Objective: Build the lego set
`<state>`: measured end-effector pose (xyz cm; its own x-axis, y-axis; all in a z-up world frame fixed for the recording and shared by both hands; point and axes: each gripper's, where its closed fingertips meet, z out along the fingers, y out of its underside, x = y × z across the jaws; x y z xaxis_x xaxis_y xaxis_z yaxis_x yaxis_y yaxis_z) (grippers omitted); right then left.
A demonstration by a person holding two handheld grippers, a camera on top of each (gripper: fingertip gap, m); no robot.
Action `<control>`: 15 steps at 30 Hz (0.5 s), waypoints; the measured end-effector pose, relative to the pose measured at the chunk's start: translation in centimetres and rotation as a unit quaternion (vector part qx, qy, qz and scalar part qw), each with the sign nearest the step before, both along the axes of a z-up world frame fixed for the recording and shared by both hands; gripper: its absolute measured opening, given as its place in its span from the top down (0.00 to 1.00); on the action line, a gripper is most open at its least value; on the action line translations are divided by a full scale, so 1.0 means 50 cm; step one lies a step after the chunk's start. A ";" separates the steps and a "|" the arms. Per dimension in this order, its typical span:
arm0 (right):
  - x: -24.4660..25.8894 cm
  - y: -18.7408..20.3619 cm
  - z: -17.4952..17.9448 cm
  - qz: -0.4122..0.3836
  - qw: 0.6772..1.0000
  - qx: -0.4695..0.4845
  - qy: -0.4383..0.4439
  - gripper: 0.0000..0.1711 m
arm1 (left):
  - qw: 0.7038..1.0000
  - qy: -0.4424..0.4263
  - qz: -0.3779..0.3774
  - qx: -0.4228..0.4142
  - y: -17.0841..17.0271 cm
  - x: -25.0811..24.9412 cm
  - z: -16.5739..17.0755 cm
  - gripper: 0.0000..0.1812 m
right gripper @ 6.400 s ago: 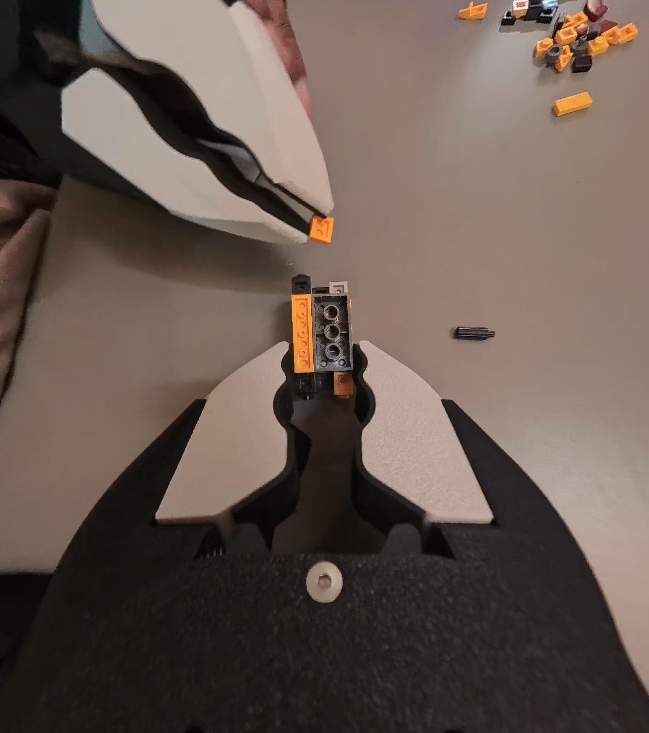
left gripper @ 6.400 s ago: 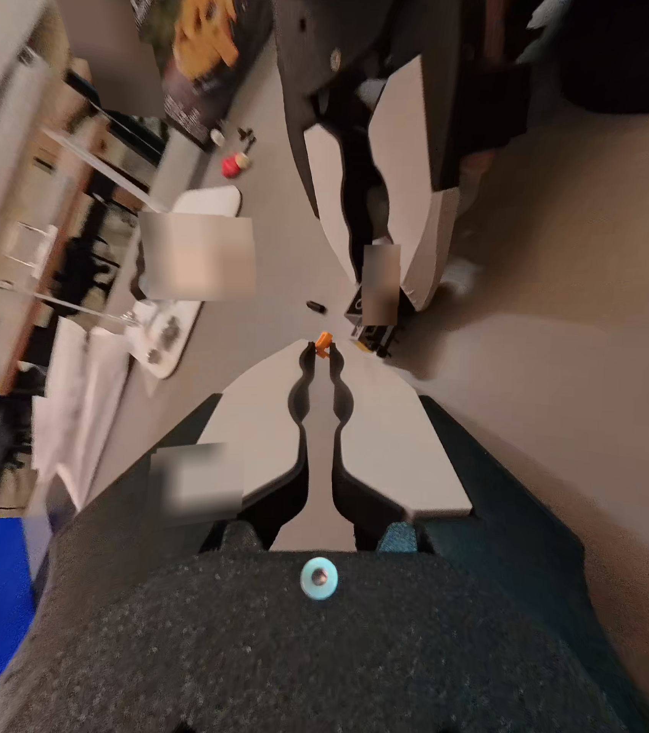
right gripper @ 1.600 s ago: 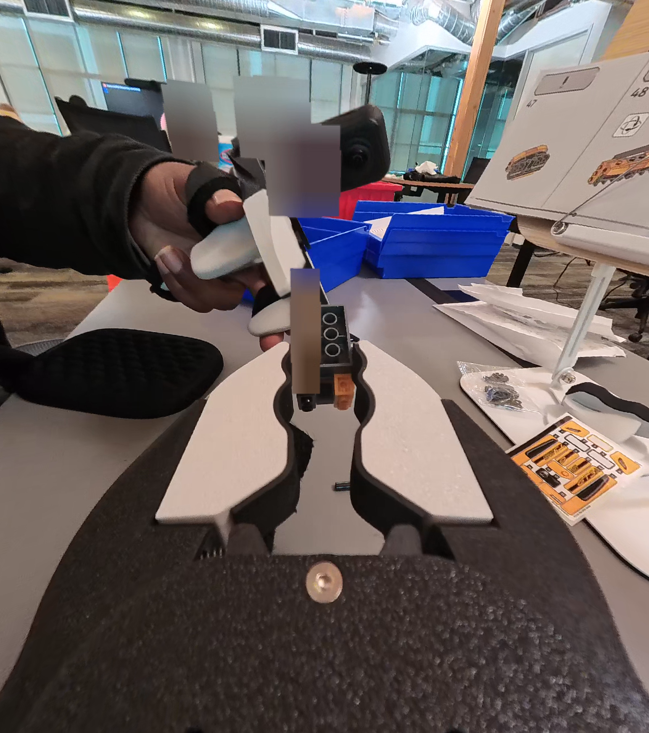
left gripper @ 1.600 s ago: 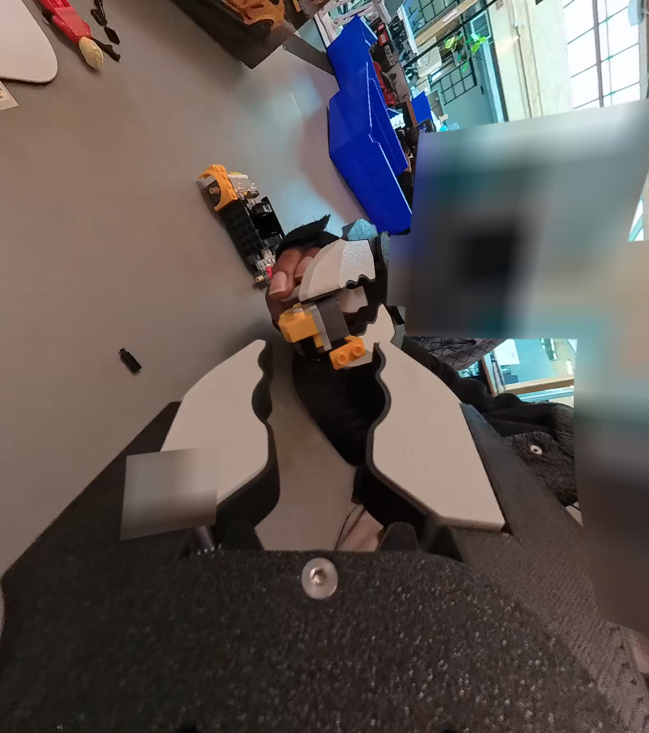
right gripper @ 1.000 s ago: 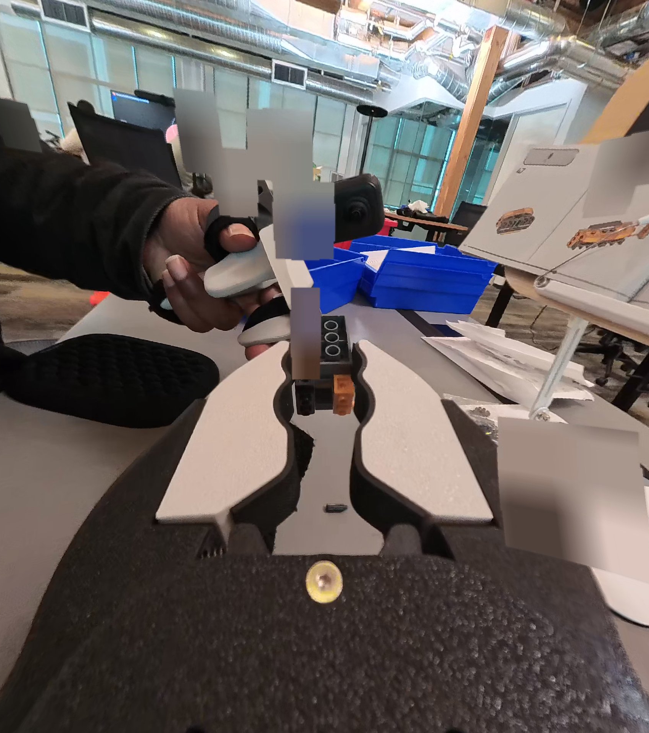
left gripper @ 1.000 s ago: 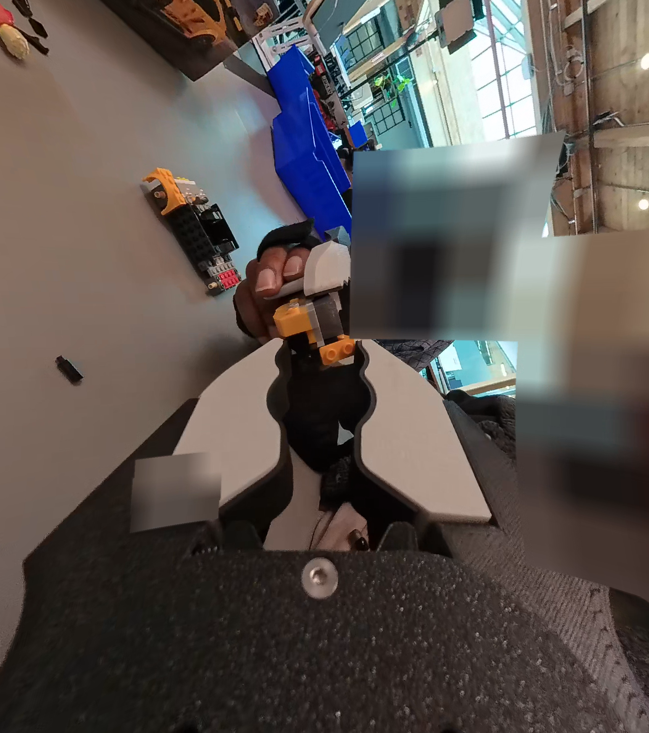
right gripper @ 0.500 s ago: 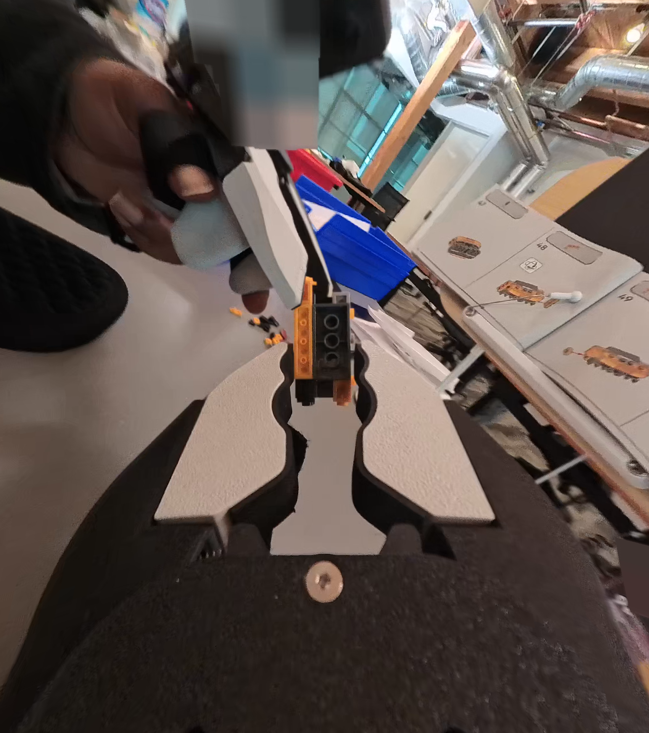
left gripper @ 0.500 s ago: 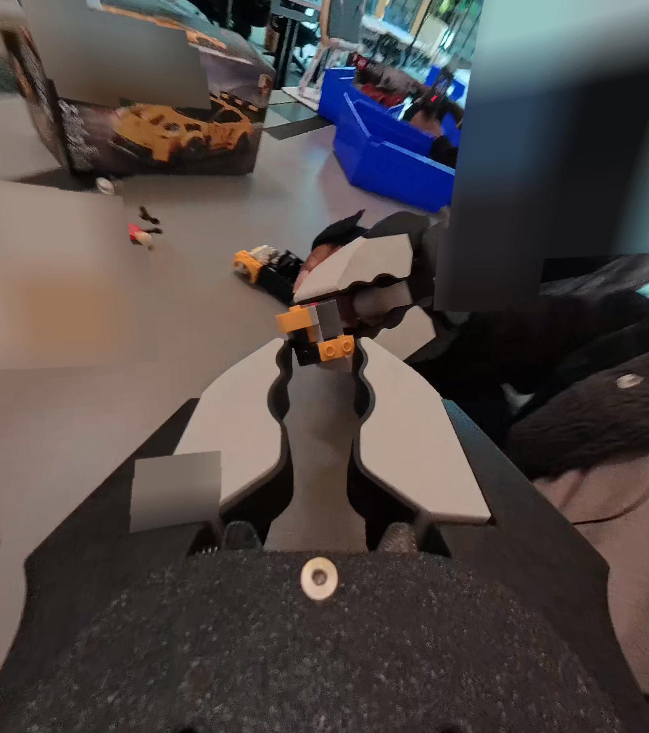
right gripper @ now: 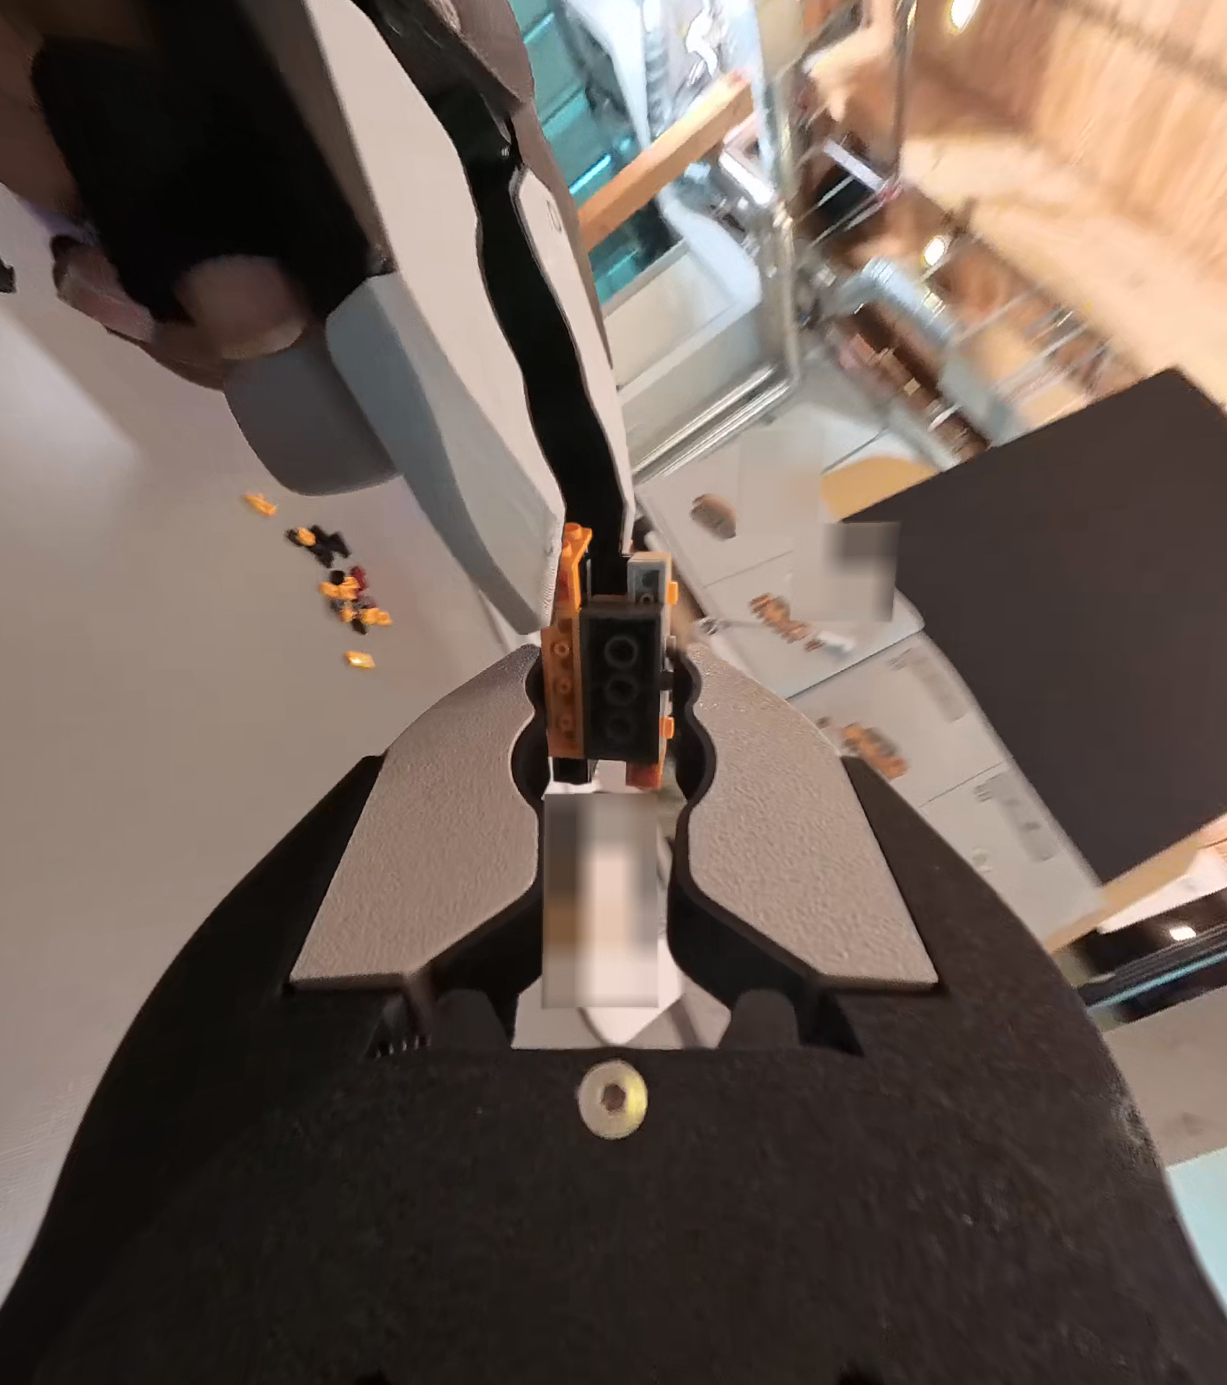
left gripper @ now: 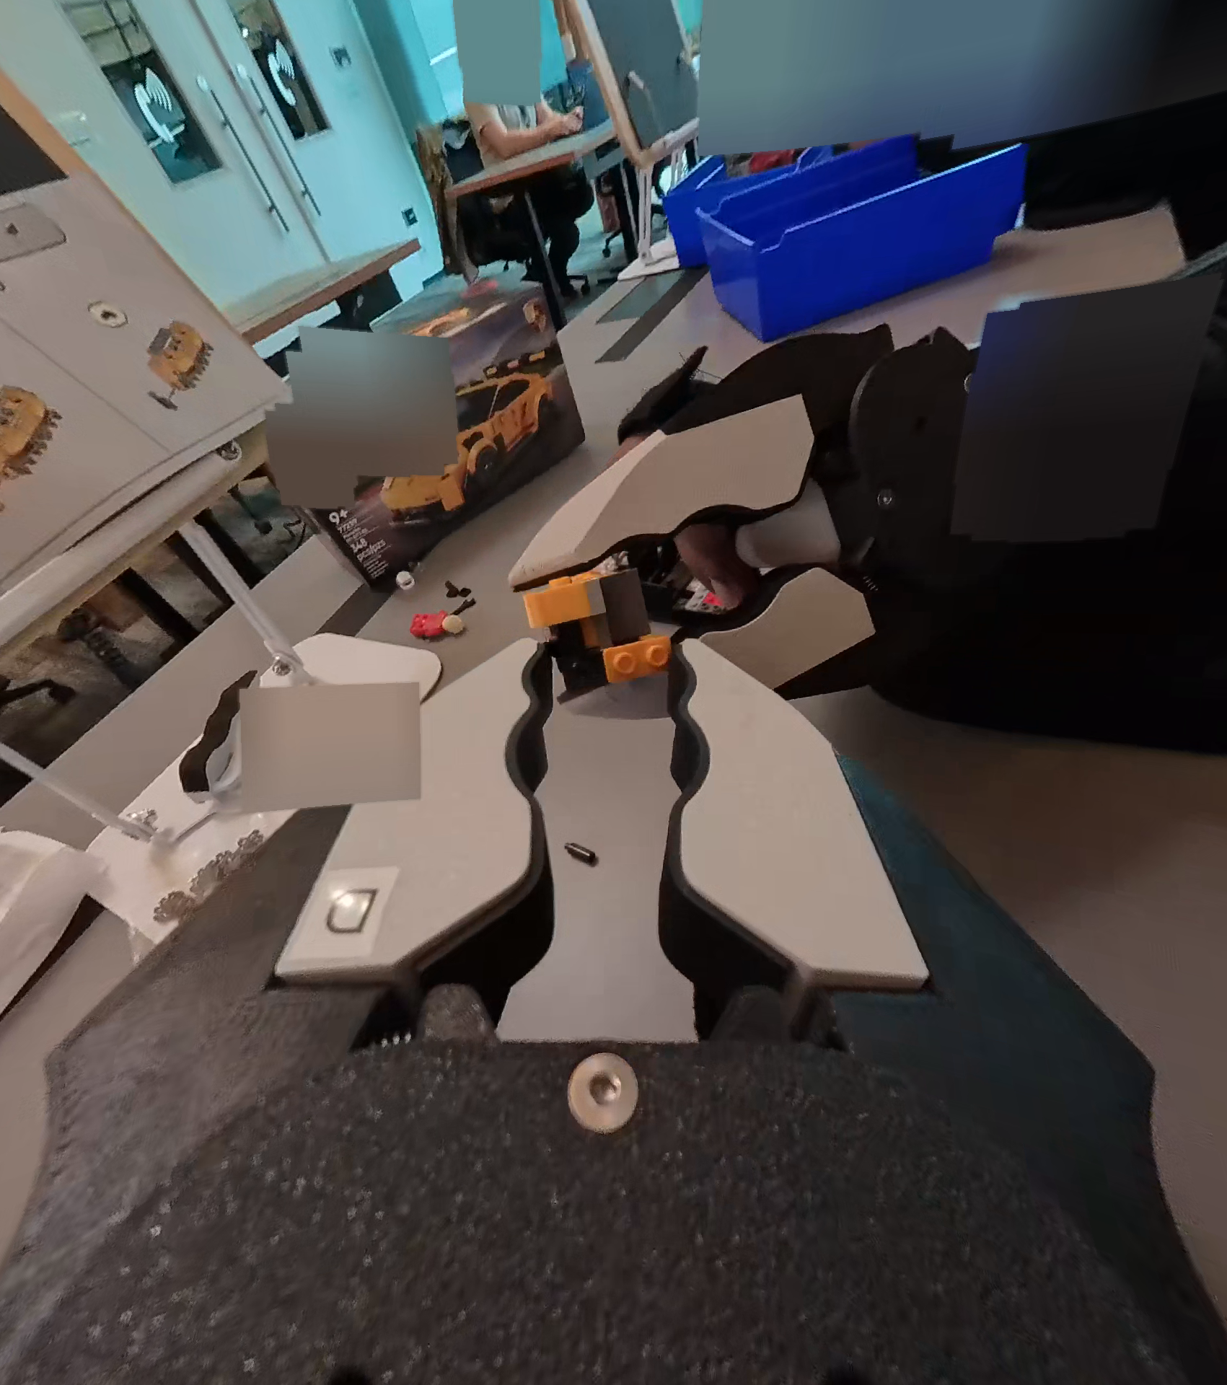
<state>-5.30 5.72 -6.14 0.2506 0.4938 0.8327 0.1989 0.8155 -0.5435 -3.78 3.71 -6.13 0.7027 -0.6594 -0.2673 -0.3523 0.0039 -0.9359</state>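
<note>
Both tools clamp one small orange, grey and black Lego sub-assembly [left gripper: 599, 633] above the grey counter [left gripper: 1045, 862]: the left tool [left gripper: 604, 659] pinches its lower end, the right tool [right gripper: 610, 719] grips across its long axis from the opposite side. Loose bricks [right gripper: 344, 592], the set's box [left gripper: 498, 442] and blue bins [left gripper: 857, 232] lie beyond in an open-plan workspace.
</note>
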 end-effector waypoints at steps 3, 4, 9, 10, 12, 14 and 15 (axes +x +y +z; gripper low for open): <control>0.002 -0.010 0.006 0.005 1.000 0.028 0.008 0.83 | 1.000 -0.014 -0.018 0.002 -0.009 0.002 0.003 0.83; 0.003 -0.015 0.010 0.011 0.999 0.032 0.012 0.83 | 0.999 -0.026 -0.028 -0.001 -0.014 0.003 0.006 0.83; 0.003 -0.036 0.016 0.029 0.998 0.056 0.019 0.83 | 0.997 -0.048 -0.058 0.000 -0.034 0.003 0.010 0.83; 0.004 -0.041 0.019 0.034 0.998 0.057 0.022 0.83 | 0.996 -0.060 -0.069 -0.005 -0.038 0.004 0.012 0.83; 0.004 -0.050 0.022 0.040 0.997 0.061 0.025 0.83 | 0.993 -0.084 -0.085 -0.016 -0.047 0.003 0.015 0.83; 0.004 -0.057 0.024 0.048 0.997 0.062 0.027 0.83 | 0.991 -0.091 -0.094 -0.015 -0.053 0.004 0.016 0.83; 0.004 -0.059 0.023 0.050 0.997 0.061 0.026 0.84 | 0.991 -0.093 -0.097 -0.016 -0.056 0.003 0.016 0.83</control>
<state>-5.10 2.77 -4.97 0.2490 0.4144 0.8754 0.0867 0.8907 -0.4463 -3.63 0.93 -5.35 0.5974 -0.7926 -0.1222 -0.1690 0.0245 -0.9853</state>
